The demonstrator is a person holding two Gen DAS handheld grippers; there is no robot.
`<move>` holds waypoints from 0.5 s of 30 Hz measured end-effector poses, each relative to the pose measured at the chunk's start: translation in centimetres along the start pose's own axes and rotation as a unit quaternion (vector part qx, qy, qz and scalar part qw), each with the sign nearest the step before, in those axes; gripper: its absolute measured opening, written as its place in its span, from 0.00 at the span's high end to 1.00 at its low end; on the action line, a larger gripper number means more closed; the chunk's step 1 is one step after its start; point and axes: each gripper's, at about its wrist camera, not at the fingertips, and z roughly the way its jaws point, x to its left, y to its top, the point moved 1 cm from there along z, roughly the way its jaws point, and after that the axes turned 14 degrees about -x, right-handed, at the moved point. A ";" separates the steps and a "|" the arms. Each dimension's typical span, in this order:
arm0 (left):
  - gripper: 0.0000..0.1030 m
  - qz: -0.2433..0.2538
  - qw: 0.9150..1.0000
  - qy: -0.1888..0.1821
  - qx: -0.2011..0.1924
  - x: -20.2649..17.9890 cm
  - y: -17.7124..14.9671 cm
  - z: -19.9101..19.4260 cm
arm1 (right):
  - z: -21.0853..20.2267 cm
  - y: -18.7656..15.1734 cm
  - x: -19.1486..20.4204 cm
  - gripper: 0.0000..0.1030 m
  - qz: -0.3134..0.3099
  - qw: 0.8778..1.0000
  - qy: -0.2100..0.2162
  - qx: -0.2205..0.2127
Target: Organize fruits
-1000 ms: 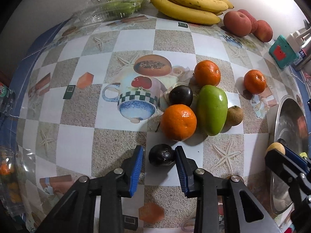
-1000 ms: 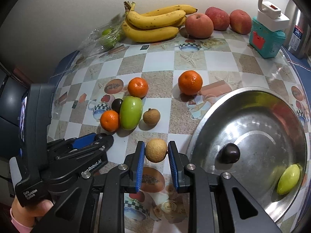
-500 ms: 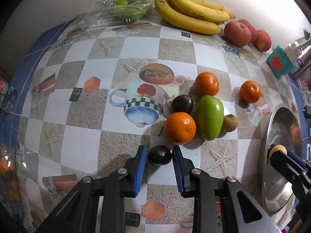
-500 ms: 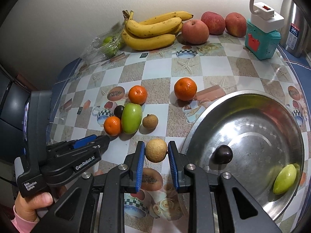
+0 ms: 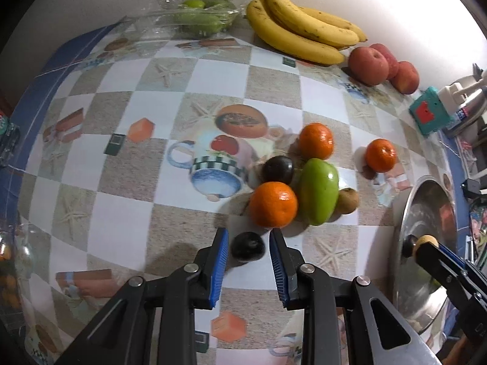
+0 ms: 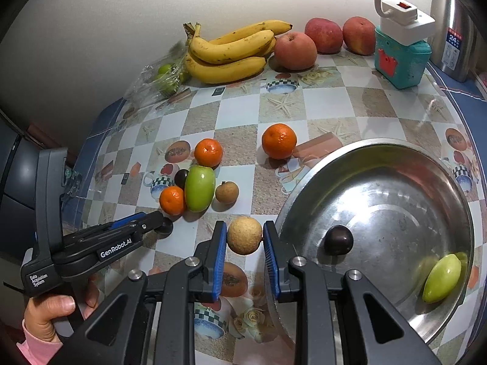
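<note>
**Both grippers on fruit beside the bowl**

The left gripper (image 5: 248, 251) points steeply down at the checked tablecloth (image 5: 121, 213), its jaws closed in on a dark plum (image 5: 247, 247) that sits between the blue pads; whether the fruit is off the cloth cannot be told. Just beyond it lies a cluster: an orange (image 5: 273, 204), a green mango (image 5: 318, 191), a second plum (image 5: 277, 169), another orange (image 5: 315, 140) and a small brown fruit (image 5: 348, 201). A third orange (image 5: 380, 155) sits apart to the right.

The right gripper (image 6: 245, 240) is clamped on a tan round fruit (image 6: 244, 235), held next to the rim of the steel bowl (image 6: 304, 182). In the bowl lie a dark plum (image 6: 338, 239) and a green mango (image 6: 443, 277), well apart.

Along the wall stand bananas (image 6: 231, 51), three apples (image 6: 294, 50), a bag of green fruit (image 6: 164, 76), a teal box (image 6: 398, 60) with a white plug on top, and a steel flask (image 6: 453, 30). A hand (image 6: 45, 310) in a pink sleeve grips the left tool's handle.
</note>
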 end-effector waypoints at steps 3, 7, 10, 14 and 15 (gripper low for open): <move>0.70 0.012 1.000 0.014 0.011 -0.4 -0.3 0.6 | 0.0 0.0 -0.1 0.75 0.001 1.000 0.000 0.000; 0.70 0.007 1.000 0.016 0.019 -0.3 -0.6 1.3 | 0.1 0.0 -0.2 0.75 0.001 1.000 0.000 0.002; 0.70 0.013 0.999 0.019 0.024 -0.4 -0.6 1.7 | 0.2 -0.1 -0.3 0.75 0.002 1.000 0.000 0.004; 0.70 0.019 0.999 0.025 0.026 -0.7 -0.7 2.0 | 0.2 -0.1 -0.3 0.75 0.003 1.000 0.000 0.004; 0.70 0.019 0.999 0.026 0.025 -0.8 -0.8 2.1 | 0.2 -0.1 -0.3 0.75 0.003 1.000 0.000 0.004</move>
